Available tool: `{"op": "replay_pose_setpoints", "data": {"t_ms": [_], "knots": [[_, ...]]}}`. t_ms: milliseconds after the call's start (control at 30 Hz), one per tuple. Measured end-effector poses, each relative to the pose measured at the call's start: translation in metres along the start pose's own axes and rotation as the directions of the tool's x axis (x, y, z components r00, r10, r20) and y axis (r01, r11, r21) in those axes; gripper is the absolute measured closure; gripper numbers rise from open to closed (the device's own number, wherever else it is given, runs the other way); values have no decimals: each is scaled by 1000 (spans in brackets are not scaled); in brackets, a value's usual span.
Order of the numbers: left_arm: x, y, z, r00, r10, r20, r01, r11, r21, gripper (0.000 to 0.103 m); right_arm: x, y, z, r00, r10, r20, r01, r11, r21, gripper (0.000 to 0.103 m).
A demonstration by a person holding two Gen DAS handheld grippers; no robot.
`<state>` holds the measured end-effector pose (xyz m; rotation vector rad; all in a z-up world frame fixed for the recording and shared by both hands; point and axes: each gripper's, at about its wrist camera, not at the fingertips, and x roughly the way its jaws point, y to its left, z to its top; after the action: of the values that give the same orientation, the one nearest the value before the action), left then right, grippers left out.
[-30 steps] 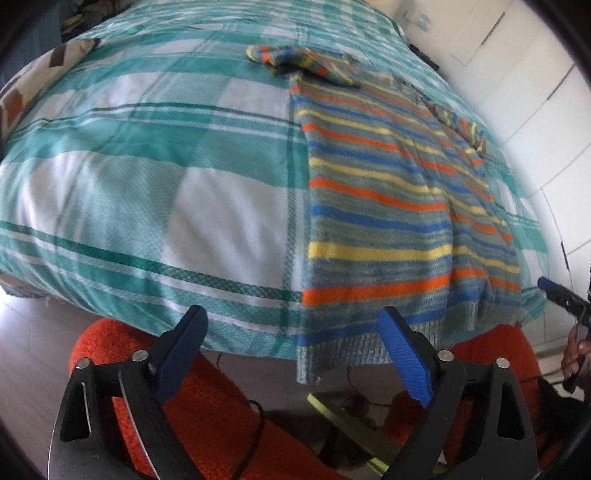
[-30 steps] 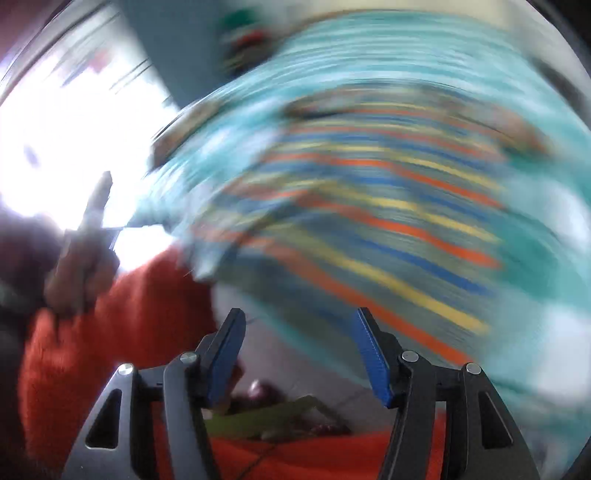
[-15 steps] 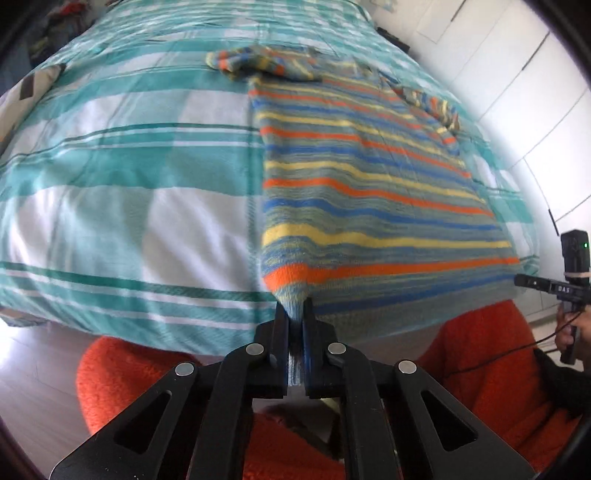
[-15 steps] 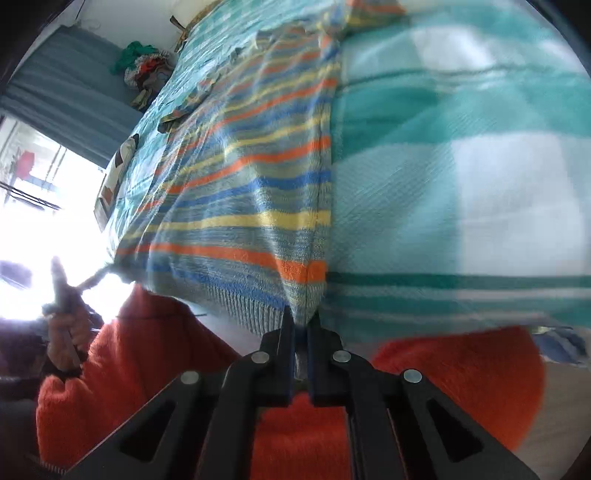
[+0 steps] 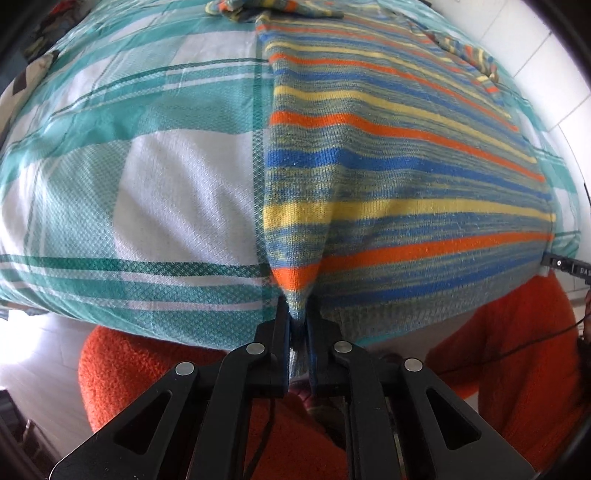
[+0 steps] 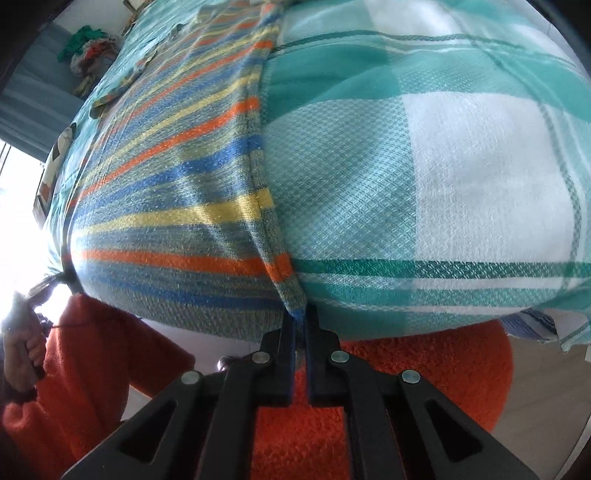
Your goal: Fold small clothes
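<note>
A striped knit sweater [image 5: 406, 177] in blue, orange, yellow and grey lies flat on the bed, its hem hanging over the near edge. My left gripper [image 5: 299, 325] is shut on the hem's left corner. My right gripper [image 6: 301, 317] is shut on the hem's right corner of the same sweater [image 6: 166, 206]. The fabric is pulled taut toward both grippers. The sleeves lie bunched at the far end of the sweater [image 5: 273, 7].
The bed has a teal and white plaid cover [image 5: 129, 166], also in the right wrist view [image 6: 443, 166]. The person's orange fleece sleeves [image 5: 517, 369] are below the bed edge. A pile of clothes [image 6: 88, 51] sits far back left. White cupboards [image 5: 546, 55] stand right.
Both grippers went from open to shut on the sweater's hem corners. They have since moved closer to the bed, with the hem drawn tight.
</note>
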<state>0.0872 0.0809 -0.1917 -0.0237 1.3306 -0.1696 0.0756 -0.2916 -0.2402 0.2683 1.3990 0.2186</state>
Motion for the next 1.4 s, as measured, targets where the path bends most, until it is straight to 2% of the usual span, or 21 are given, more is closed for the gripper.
{"op": "replay_pose_setpoints", "data": {"t_ms": [33, 67, 100, 133, 200, 300, 333, 433, 533, 600, 633, 700, 767, 833, 867, 967, 1067, 1100, 1167, 1300, 1400], "knots": [[-1, 0, 0, 1000, 5, -6, -5, 1000, -2, 87, -2, -5, -2, 1000, 7, 3, -7, 1000, 6, 99], [-6, 6, -2, 1000, 23, -16, -23, 1000, -5, 76, -4, -8, -5, 1000, 7, 2, -7, 1000, 12, 99], [-12, 11, -6, 998, 66, -25, -66, 998, -11, 62, -6, -12, -8, 1000, -2, -6, 2, 1000, 15, 96], [-19, 18, -10, 994, 110, -29, -110, 994, -16, 58, -10, -17, -13, 1000, -11, -18, 12, 1000, 20, 89], [-36, 32, -20, 983, 181, -21, -181, 983, -17, 56, -26, -28, -23, 999, -39, -33, 41, 998, 39, 82], [-72, 54, -20, 970, 239, 46, -235, 969, -81, 56, -65, -35, -29, 992, -125, 9, 125, 992, 11, 82], [-85, 57, -14, 970, 228, 86, -219, 970, -110, 55, -80, -31, -26, 987, -158, 39, 158, 987, -8, 82], [-113, 49, 9, 962, 138, 234, -107, 984, -143, 37, -115, -1, 2, 973, -175, 149, 190, 977, -92, 81], [-113, 14, 38, 934, 46, 355, -18, 997, -80, 30, -120, 41, 40, 967, -116, 229, 159, 971, -181, 71], [-90, -15, 58, 927, -20, 374, 30, 999, -21, 25, -103, 67, 63, 965, -65, 253, 126, 964, -233, 69], [-78, -24, 65, 932, -32, 362, 36, 999, -4, 25, -85, 82, 74, 968, -26, 248, 89, 964, -250, 69], [-43, -46, 67, 959, -8, 283, -5, 999, 48, 25, -52, 90, 87, 976, 32, 214, 25, 966, -258, 69], [-6, -56, 51, 984, 84, 156, -103, 988, 119, 25, -17, 79, 87, 993, -16, 119, 45, 970, -238, 69], [-13, -56, 26, 973, 90, 214, -135, 970, 204, 25, -8, 65, 75, 998, -29, 63, 43, 973, -226, 75], [-21, -54, 16, 970, 121, 213, -169, 960, 223, 20, -16, 58, 68, 999, -27, 45, 37, 974, -222, 75], [-45, -39, -5, 967, 149, 208, -193, 958, 210, 18, -45, 42, 67, 999, -23, -48, 13, 981, -195, 73], [-68, -20, -12, 959, 157, 236, -190, 974, 125, 18, -79, 47, 103, 992, -121, 35, 126, 956, -266, 61], [-77, -14, -10, 955, 164, 248, -189, 979, 80, 18, -88, 52, 126, 985, -150, 90, 170, 942, -289, 50], [-90, -7, -7, 947, 167, 274, -172, 985, -5, 18, -98, 61, 171, 965, -176, 195, 230, 925, -303, 39], [-114, 11, -6, 934, 165, 316, -127, 982, -137, 18, -88, 71, 265, 905, -263, 335, 355, 899, -255, 38], [-127, 16, -17, 924, 198, 327, -147, 973, -175, 18, -63, 64, 308, 892, -292, 345, 365, 915, -169, 40]]}}
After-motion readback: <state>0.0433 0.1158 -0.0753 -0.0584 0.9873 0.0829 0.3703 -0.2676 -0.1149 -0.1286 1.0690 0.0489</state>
